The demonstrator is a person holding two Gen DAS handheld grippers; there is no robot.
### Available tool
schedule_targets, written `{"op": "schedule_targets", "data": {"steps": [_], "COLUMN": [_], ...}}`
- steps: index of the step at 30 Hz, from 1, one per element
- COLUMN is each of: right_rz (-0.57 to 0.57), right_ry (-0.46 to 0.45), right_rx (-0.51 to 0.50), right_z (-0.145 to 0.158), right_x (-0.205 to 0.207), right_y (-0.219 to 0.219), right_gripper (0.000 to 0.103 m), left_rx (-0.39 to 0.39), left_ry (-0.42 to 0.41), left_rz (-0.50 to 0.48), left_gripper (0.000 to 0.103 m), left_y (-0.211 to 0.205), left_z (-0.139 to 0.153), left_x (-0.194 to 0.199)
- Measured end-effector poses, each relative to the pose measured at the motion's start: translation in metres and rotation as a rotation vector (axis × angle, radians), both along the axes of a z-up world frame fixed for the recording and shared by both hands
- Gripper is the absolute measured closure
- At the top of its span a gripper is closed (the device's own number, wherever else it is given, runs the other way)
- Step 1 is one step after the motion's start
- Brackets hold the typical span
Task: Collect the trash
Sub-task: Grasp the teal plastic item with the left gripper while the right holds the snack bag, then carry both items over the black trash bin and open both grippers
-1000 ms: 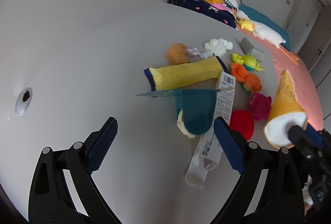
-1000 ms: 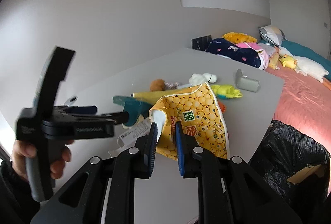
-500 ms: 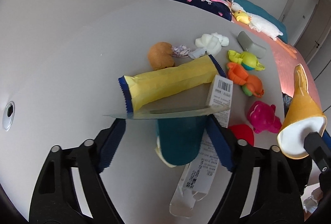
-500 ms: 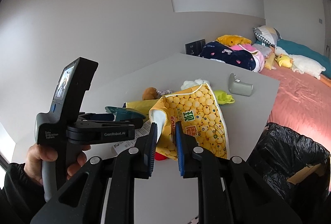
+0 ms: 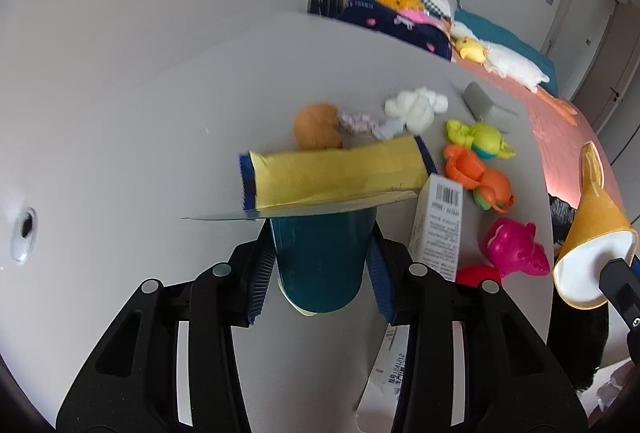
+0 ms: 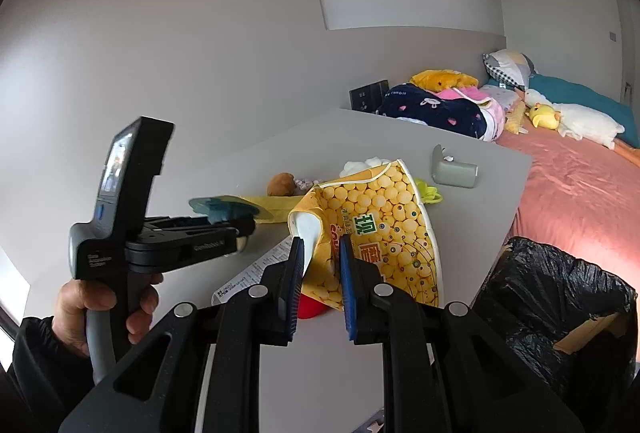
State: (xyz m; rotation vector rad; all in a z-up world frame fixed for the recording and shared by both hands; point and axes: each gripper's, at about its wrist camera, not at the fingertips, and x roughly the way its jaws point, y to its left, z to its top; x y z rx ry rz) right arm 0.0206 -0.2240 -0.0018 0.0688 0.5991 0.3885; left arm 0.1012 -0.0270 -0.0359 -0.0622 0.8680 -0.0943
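The teal cup [image 5: 320, 261], low in the frame's centre, is sitting pinched between the left tongs [image 5: 320, 273], while the right tongs [image 6: 320, 273] are gripping the yellow noodle bowl [image 6: 384, 229] by its rim. That thin rim hold is probably risking a slip. Only the right view is showing the black bin bag [image 6: 552, 297], lower right beside the bench [image 6: 492, 169].

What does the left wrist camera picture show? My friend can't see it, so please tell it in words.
The left gripper is shut on a teal cup above a grey table. Past it lie a yellow wrapper, a white barcode box and bright plastic toys; a yellow corn-print cup hangs at the right edge.
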Motion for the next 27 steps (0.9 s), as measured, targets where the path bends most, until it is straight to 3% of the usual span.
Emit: {"op": "schedule_targets", "data": {"steps": [7,14,27], "right_rz": [-0.032,-0.08,-0.225], "right_ry": [-0.03,-0.054,-0.082], "right_rx": [0.011,0.026,0.052], "right_z": [0.012,0.022,0.033], "right_x": [-0.011,-0.029,-0.055], "right_y": [-0.017,-0.046,-0.118], "right_gripper": [0.084,0.084,0.084], "left_rx": [0.015,0.024,0.017], "left_ry": [-0.083,-0.134,-0.153], "left_rz": [0.002,-0.06,-0.22], "left_gripper": [0.061,0.061,0.061], "left_y": [-0.008,-0.045,-0.131], "left_z": [0.03,0.055,0.066], "left_x": [-0.016,-0.034,-0.053]}}
